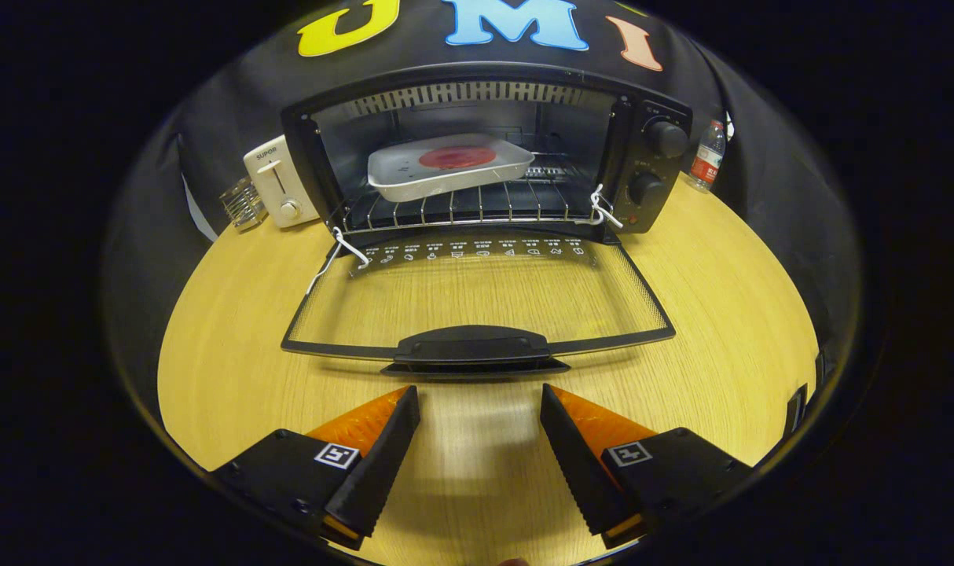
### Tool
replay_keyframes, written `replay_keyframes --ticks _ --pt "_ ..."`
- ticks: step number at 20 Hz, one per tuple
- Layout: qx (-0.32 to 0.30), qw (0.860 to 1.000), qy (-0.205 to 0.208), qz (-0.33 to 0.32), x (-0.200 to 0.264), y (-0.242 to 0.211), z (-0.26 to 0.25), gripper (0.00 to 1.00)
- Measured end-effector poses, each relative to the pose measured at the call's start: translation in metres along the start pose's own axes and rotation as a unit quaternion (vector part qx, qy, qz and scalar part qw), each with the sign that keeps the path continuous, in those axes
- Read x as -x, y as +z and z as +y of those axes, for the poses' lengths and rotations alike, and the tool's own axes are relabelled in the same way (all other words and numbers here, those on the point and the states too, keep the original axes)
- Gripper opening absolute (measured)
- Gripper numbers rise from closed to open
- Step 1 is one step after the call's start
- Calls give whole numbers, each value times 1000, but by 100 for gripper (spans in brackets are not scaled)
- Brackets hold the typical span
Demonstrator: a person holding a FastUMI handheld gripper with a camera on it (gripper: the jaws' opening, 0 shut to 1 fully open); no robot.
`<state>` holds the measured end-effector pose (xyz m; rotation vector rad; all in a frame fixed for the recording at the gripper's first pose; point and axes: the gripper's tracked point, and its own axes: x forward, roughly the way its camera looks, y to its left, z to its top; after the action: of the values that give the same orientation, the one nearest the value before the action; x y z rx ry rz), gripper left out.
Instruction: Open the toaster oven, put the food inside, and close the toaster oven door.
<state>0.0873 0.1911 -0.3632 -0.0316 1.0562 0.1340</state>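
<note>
Spread, empty gripper (479,405) hovers level just before door handle (474,348).

The toaster oven (485,149) is black with a silver wire rack (461,206). Its tray (445,169) is white, holding red food (456,157). The table (233,346) is pale wood grain; a cream toaster (279,182) sits beside.

Probably a staged kitchen booth: toaster oven (485,157) and toaster (279,182) on a cloth-backed wooden table (728,314).
</note>
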Motion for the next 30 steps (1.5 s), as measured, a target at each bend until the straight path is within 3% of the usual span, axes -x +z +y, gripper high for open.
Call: replay_keyframes --ticks 7,16,30 --pt "11 1000 -3 -13 -1 5 -2 98" --pt "5 997 9 -73 35 25 0 98" --pt "3 977 34 -212 84 130 1 99"
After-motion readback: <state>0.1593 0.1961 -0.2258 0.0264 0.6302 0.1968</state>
